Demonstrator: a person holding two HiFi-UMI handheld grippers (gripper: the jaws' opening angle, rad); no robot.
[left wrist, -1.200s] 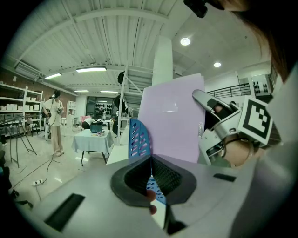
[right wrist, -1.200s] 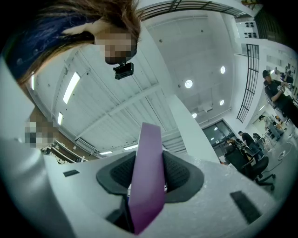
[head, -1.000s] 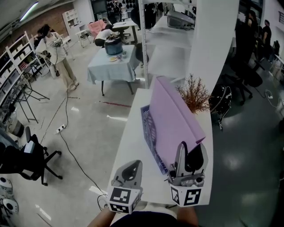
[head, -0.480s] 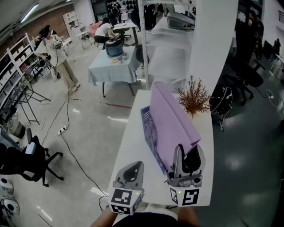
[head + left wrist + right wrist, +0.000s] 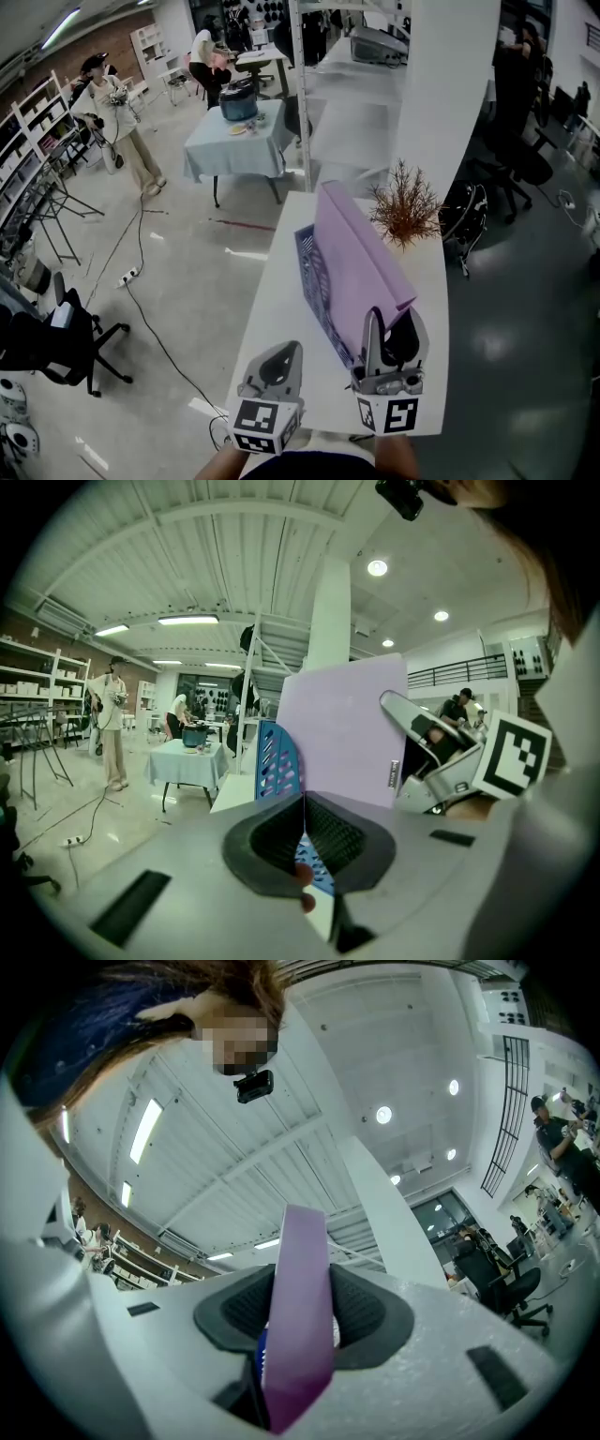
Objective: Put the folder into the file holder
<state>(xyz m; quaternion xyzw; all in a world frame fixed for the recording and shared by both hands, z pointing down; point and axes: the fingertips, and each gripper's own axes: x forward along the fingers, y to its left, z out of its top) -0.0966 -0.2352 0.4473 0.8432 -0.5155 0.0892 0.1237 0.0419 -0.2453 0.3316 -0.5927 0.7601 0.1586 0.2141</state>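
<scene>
Between the jaws of the right gripper (image 5: 392,324), the folder (image 5: 361,258) is clamped at its near lower corner; the right gripper view shows both ribbed pads pressing on the thin lilac sheet edge-on (image 5: 298,1307). The folder is a flat, smooth, matte rectangle that looks like stiff card or plastic. Its long axis runs away from the person, parallel to the length of the file holder (image 5: 314,272), and its face leans over to the right. The file holder stands touching or just beside the folder's left lower edge; whether that edge already sits inside a slot cannot be determined. The holder is a blue rigid rack with slotted, perforated walls and a rounded top, and it rests on the white table (image 5: 281,309). Judgement: the coming move depends on bringing the folder upright and shifting it leftward and down into the holder, and the right gripper is the nearer tool. The left gripper (image 5: 281,356) hovers at the table's near left with its jaws pressed together on nothing. A dry, reddish, twiggy plant (image 5: 405,202) stands beyond the folder on the right.
</scene>
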